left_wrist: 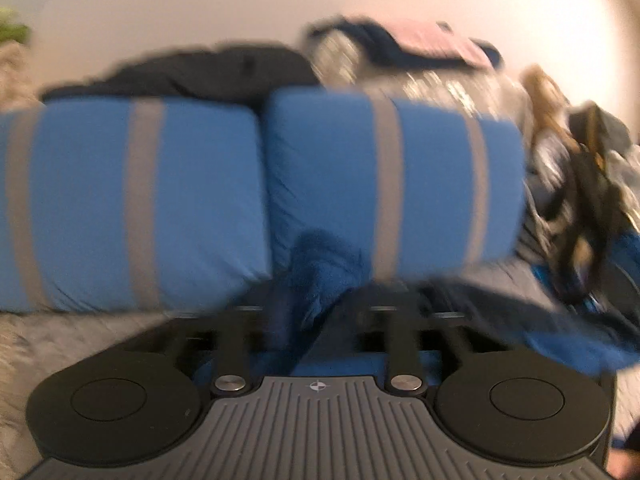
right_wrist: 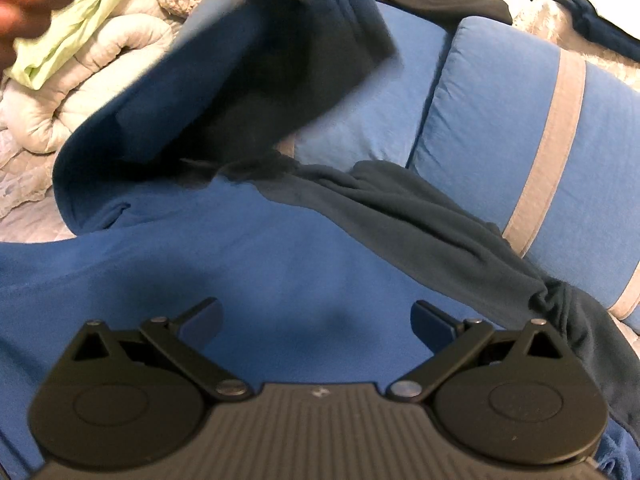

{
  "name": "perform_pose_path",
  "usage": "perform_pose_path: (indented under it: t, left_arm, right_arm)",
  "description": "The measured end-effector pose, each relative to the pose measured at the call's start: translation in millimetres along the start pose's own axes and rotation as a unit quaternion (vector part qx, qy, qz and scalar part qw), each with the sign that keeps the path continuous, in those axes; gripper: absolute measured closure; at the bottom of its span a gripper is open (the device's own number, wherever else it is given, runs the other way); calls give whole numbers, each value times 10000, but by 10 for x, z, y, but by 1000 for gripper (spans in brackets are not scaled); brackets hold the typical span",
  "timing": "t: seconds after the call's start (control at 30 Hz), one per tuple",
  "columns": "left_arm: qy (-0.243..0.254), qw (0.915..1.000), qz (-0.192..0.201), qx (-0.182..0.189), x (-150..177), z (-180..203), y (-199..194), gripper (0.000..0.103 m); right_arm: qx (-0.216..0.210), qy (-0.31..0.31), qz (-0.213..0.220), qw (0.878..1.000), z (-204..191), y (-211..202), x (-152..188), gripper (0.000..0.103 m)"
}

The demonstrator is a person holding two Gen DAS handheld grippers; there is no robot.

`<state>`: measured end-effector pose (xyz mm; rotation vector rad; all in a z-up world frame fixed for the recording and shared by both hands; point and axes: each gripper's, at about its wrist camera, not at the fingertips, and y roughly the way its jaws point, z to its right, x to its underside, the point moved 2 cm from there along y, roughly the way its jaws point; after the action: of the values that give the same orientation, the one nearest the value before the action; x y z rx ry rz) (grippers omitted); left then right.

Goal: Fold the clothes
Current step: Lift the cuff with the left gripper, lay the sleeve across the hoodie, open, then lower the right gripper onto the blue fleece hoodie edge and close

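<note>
On the bed, blue fleece garment (right_wrist: 248,264), rumpled, dark-trimmed, partly lifted.

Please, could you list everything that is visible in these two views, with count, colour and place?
pillows: two, blue with grey stripes, side by side against the wall
fleece garment: one, blue and navy, spread before the pillows, one end lifted
dark garment: one, black, behind the pillows
quilt: one, whitish, rolled, left of the garment
green cloth: one, light green, on the quilt
clothes pile: one, mixed colours, right of the pillows
pink cloth: one, behind the right-hand pillow
left gripper: black, closed on a fleece fold
right gripper: black, open over the fleece
hand: one, blurred, upper left of the right wrist view
</note>
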<state>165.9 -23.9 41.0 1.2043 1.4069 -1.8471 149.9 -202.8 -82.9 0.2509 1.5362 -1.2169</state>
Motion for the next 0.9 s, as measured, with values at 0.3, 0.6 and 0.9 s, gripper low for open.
perform_pose_path:
  t: [0.3, 0.6, 0.9]
  left_arm:
    - [-263, 9996, -33, -74, 127, -247, -277, 23]
    - [-66, 9984, -210, -526, 422, -613, -743, 23]
    - [201, 9958, -91, -891, 687, -887, -1176, 23]
  right_arm:
    - [114, -233, -45, 9997, -10, -2, 22, 0]
    - [83, -271, -281, 9992, -11, 25, 68, 0]
    - [269, -962, -55, 9950, -122, -68, 60, 0]
